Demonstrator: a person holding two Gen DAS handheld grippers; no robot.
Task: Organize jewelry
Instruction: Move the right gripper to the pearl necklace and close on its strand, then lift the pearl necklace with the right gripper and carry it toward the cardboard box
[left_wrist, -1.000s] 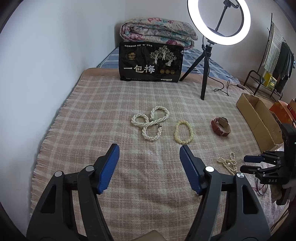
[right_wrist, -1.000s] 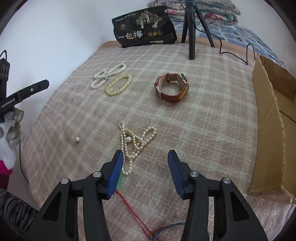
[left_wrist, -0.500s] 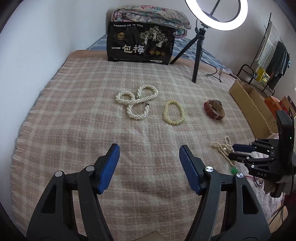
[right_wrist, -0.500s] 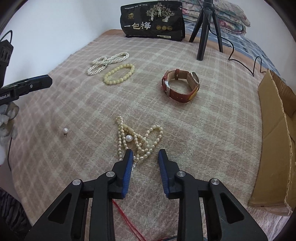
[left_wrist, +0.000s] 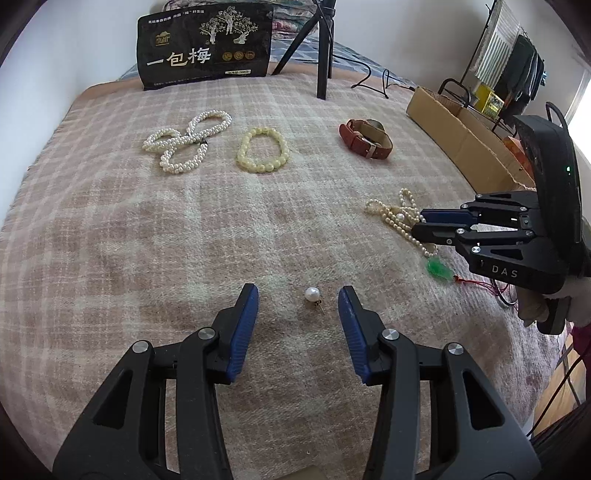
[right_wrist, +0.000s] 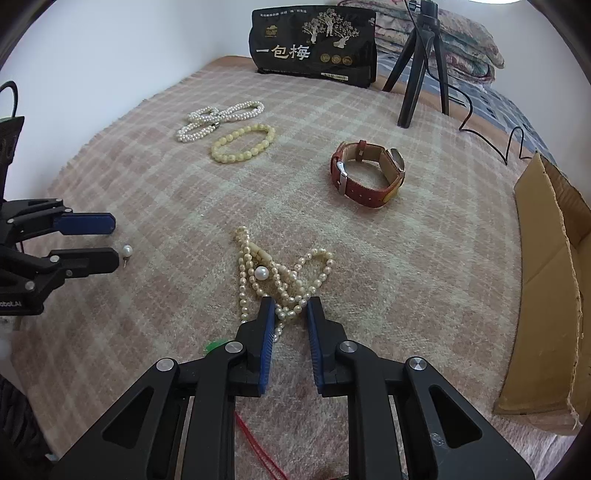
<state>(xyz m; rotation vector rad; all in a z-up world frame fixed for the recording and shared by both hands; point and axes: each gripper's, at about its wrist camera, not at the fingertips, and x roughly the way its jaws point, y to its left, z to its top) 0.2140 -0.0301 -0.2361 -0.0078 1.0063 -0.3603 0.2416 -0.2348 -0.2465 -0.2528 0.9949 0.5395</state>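
A loose pearl earring (left_wrist: 311, 294) lies on the plaid blanket (left_wrist: 147, 229), between the blue pads of my left gripper (left_wrist: 298, 295). Its jaws are closing and the pads do not touch the pearl. In the right wrist view the same left gripper (right_wrist: 113, 242) stands at the left edge beside the earring (right_wrist: 127, 250). My right gripper (right_wrist: 290, 306) is low over a tangled cream pearl necklace (right_wrist: 317, 254). Its jaws are closing with bead strands in the narrow gap and a small space left. The left wrist view shows the right gripper (left_wrist: 419, 224) at the necklace (left_wrist: 388, 212).
Farther back lie white pearl bracelets (left_wrist: 188, 142), a yellow bead bracelet (left_wrist: 258, 168) and a red-strapped watch (left_wrist: 365, 142). A green pendant (left_wrist: 437, 267) on a red cord lies near the necklace. A cardboard box (right_wrist: 546, 295) stands at the right, a black bag (left_wrist: 207, 48) and a tripod (left_wrist: 323, 55) at the back.
My left gripper came down and forward until the pearl earring lay between its jaws, which narrowed. My right gripper's jaws narrowed around the necklace strands.
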